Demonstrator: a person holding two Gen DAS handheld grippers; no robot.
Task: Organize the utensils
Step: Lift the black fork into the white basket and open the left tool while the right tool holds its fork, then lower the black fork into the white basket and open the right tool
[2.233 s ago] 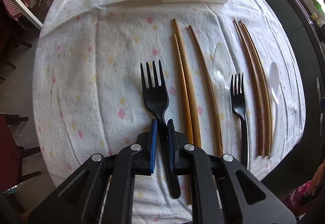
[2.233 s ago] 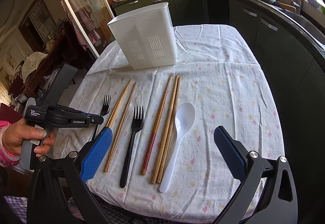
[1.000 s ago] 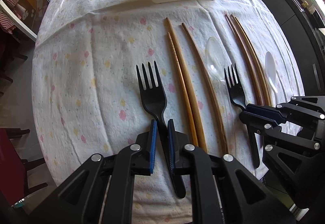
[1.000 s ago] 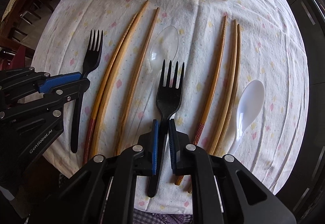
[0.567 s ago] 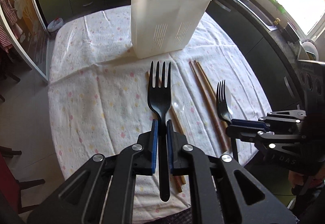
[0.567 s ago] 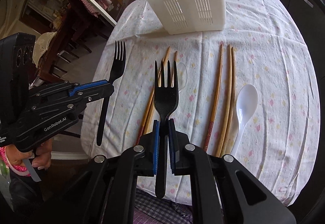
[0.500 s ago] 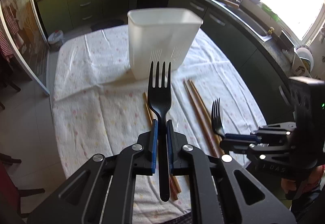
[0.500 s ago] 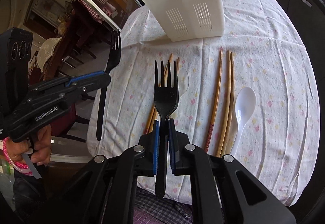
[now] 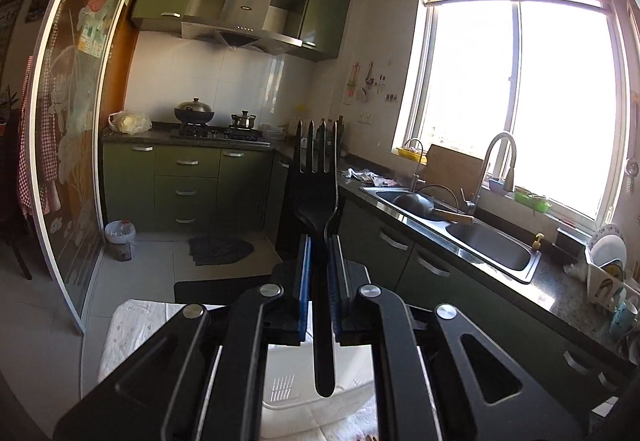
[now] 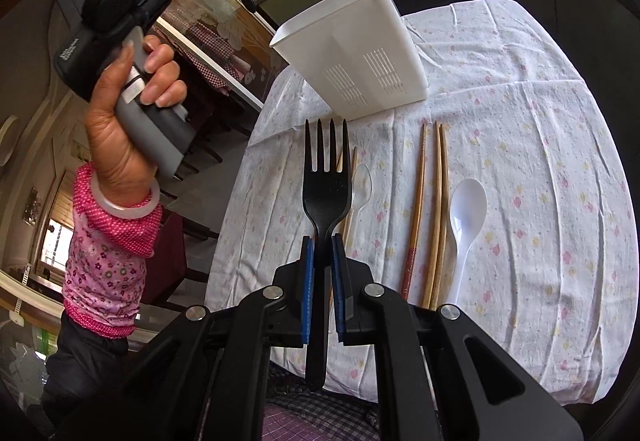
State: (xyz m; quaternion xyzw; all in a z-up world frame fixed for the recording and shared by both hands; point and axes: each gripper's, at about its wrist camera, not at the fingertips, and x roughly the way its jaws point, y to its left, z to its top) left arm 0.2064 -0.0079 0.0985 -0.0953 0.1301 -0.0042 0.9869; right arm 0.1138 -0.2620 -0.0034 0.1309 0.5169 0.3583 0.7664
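- Above the white slotted plastic utensil basket (image 9: 320, 397), the left hand-held gripper (image 9: 319, 273) is pinching a black plastic fork (image 9: 318, 177), tines up.
- The right hand-held gripper (image 10: 320, 277) is pinching a second black plastic fork (image 10: 326, 181) over the cloth-covered counter (image 10: 560, 201).
- Judged progress: nothing is showing as deposited; the wooden chopsticks (image 10: 430, 209), white plastic spoon (image 10: 466, 217) and clear plastic spoon (image 10: 362, 183) are lying unsorted.

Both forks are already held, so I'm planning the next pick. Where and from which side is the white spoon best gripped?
Grip the white spoon on its narrow handle near the table's near edge, coming from above with the claw across the handle. The bowl is wide; the handle is slim and straight. The chopsticks lie close on its left, so keep that finger tight in.
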